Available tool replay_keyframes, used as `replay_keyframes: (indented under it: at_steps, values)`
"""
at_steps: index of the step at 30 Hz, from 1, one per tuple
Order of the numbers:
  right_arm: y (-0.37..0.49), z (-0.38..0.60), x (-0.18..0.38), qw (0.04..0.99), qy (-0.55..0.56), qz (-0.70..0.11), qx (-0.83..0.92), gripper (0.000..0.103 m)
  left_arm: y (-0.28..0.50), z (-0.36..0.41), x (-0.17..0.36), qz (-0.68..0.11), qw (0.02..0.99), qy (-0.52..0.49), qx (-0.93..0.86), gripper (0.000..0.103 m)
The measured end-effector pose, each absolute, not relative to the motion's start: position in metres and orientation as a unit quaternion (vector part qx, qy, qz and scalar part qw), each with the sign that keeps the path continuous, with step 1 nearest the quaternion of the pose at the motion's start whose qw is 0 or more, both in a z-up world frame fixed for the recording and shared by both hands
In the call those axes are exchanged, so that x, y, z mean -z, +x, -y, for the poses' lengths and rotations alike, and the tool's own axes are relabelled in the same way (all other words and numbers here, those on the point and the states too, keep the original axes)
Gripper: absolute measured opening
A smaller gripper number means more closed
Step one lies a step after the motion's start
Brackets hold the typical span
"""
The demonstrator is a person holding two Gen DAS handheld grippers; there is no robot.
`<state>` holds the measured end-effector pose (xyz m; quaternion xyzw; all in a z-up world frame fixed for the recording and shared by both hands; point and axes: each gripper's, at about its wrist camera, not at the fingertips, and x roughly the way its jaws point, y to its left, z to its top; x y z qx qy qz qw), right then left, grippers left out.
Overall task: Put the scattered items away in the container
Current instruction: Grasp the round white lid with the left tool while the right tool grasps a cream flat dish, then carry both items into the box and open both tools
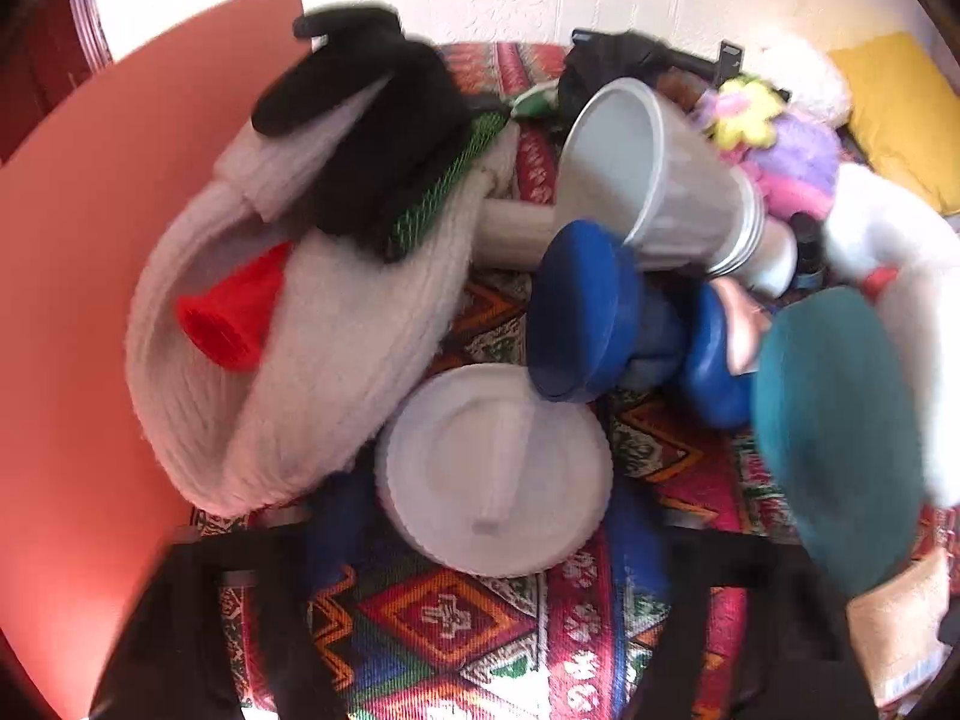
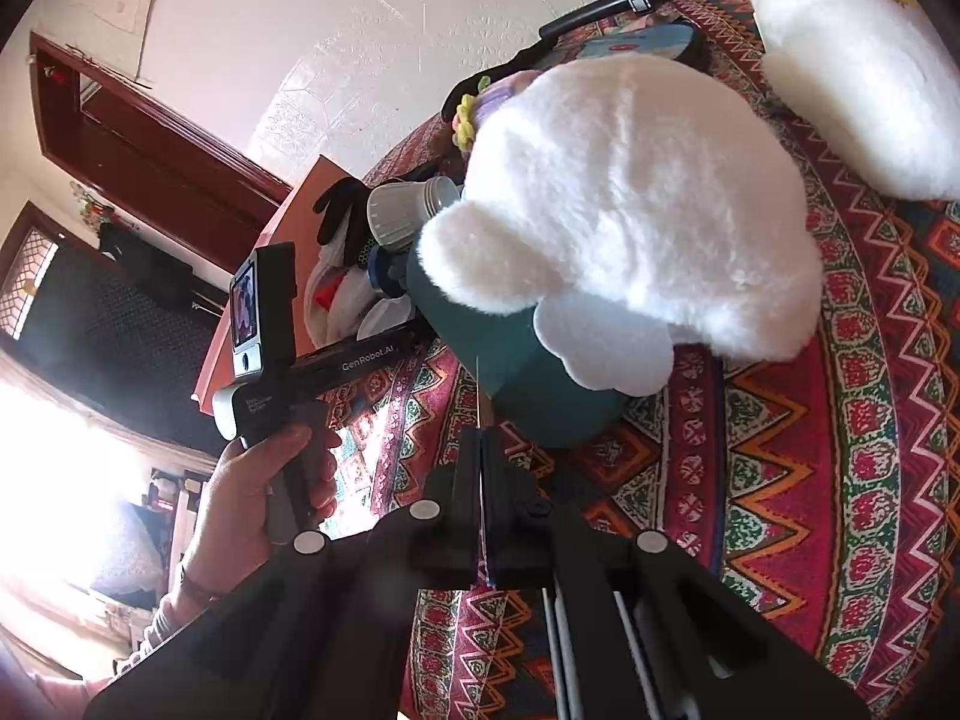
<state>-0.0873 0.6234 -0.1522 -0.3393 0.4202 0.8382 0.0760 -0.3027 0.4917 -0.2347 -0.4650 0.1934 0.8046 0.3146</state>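
My left gripper point(image 1: 480, 630), half open and empty above the white lid point(image 1: 495, 471), may knock the blue dumbbell point(image 1: 606, 318); right gripper point(image 2: 483, 438) pinches a plush toy's point(image 2: 624, 228) tag.

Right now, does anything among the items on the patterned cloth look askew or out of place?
Yes. The stack of white cups lies tipped on its side, resting on the blue dumbbell, mouth open sideways. A red cone sits tangled in the white knitted scarf.
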Motion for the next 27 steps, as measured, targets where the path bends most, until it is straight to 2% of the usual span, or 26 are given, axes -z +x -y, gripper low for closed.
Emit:
replay_keyframes:
  at_steps: [7, 14, 19, 22, 23, 24, 26, 27]
  values:
    - [-0.086, -0.621, 0.139, 0.065, -0.329, -0.415, -0.846, 0.0, -0.255, -0.466, 0.191, -0.175, 0.365, -0.439, -0.802, 0.061]
    - [-0.093, -0.602, 0.114, 0.046, -0.305, -0.408, -0.859, 0.0, -0.247, -0.421, 0.106, -0.095, 0.42, -0.382, -0.818, 0.061]
    - [-0.114, -0.587, 0.106, 0.029, -0.302, -0.401, -0.865, 0.0, -0.294, -0.359, 0.041, -0.028, 0.391, -0.31, -0.866, 0.061]
    - [-0.128, -0.579, 0.109, 0.022, -0.308, -0.4, -0.863, 0.0, -0.344, -0.317, 0.035, -0.006, 0.336, -0.287, -0.897, 0.062]
    - [-0.132, -0.576, 0.109, 0.02, -0.31, -0.399, -0.863, 0.0, -0.362, -0.305, 0.041, -0.008, 0.318, -0.291, -0.902, 0.072]
    - [-0.137, -0.572, 0.109, 0.017, -0.31, -0.397, -0.864, 0.0, -0.379, -0.296, 0.051, -0.009, 0.295, -0.304, -0.906, 0.089]
    - [-0.146, -0.563, 0.106, 0.01, -0.309, -0.391, -0.867, 0.0, -0.409, -0.27, 0.076, 0.008, 0.234, -0.335, -0.913, 0.098]
    - [-0.151, -0.56, 0.105, 0.006, -0.309, -0.389, -0.868, 0.0, -0.42, -0.257, 0.088, 0.016, 0.207, -0.357, -0.911, 0.098]
